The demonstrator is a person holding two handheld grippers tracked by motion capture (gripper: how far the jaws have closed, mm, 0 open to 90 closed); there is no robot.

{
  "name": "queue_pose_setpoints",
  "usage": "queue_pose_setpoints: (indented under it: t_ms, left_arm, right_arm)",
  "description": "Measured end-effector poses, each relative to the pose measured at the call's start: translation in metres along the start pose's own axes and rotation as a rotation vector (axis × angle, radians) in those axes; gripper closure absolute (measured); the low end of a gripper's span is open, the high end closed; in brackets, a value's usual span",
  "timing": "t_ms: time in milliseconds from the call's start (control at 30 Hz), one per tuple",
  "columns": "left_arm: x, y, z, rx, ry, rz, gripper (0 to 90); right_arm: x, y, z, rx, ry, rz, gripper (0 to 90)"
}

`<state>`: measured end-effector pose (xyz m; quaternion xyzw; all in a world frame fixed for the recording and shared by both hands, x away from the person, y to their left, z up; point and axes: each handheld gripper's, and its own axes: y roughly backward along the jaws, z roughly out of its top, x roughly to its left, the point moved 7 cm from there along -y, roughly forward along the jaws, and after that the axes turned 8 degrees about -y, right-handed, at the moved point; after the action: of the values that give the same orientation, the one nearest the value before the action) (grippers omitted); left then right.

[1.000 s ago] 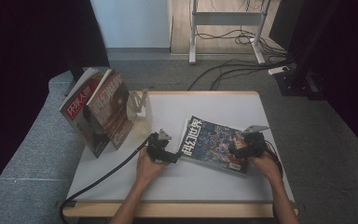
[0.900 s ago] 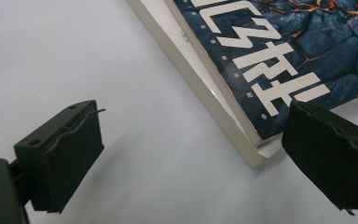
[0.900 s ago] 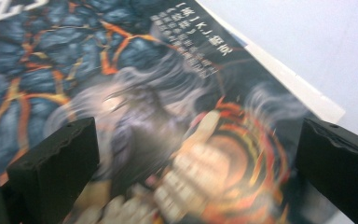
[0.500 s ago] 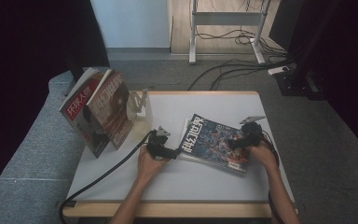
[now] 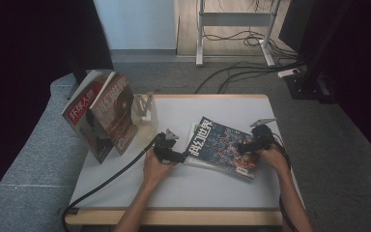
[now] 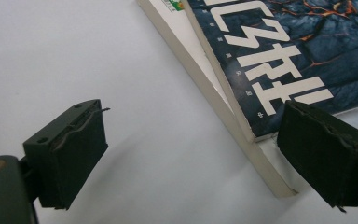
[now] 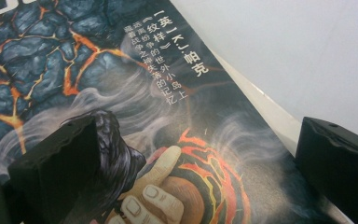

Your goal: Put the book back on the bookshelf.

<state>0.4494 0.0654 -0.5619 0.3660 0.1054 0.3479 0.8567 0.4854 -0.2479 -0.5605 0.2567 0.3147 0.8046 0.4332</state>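
At the far left of the white rectangular table, two upright magazines with red and brown covers lean against a pale, thin-walled stand near the table's left edge. Just right of them, the left tongs rest low over the table at the near left corner of the dark blue magazine with white lettering and a lava-crack cover. In the left gripper view these tongs stand wide open, one black jaw over bare table and the other beside the corner of the dark magazine, which lies flat on top of a thicker cream-edged book whose edge juts out beneath it. The stack sits right of the table's middle, turned at an angle. Farther right, the right tongs hover over the magazine's right part; in the right gripper view they gape open above the cover, gripping nothing.
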Motion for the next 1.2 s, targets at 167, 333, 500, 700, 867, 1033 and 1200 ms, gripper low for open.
queue_pose_setpoints:
  t_ms: [167, 333, 500, 700, 867, 1033, 1200]
  left_arm:
    - [0.005, -0.003, 0.002, -0.010, 0.026, 0.024, 8.3]
    - [0.009, -0.006, 0.006, 0.002, 0.028, 0.044, 9.2]
    - [0.010, -0.010, 0.017, 0.036, -0.028, 0.108, 11.6]
    - [0.013, -0.016, 0.021, 0.035, -0.003, 0.096, 12.6]
    - [0.017, -0.021, 0.028, 0.046, -0.007, 0.099, 12.8]
    - [0.020, -0.028, 0.033, 0.036, 0.011, 0.094, 13.6]
    - [0.005, -0.030, 0.032, 0.031, -0.003, 0.035, 14.0]
  right_arm:
    - [0.002, 0.007, -0.008, 0.002, -0.001, 0.000, 0.2]
    - [0.005, 0.016, -0.018, -0.002, -0.003, 0.006, 1.3]
    - [0.007, 0.025, -0.028, -0.003, -0.003, 0.008, 1.3]
    - [0.010, 0.035, -0.042, -0.009, -0.021, 0.035, 2.3]
    - [0.014, 0.042, -0.052, -0.014, -0.029, 0.042, 2.1]
    - [0.019, 0.049, -0.062, -0.009, -0.041, 0.067, 2.1]
    - [0.025, 0.054, -0.069, -0.015, -0.036, 0.076, 2.5]
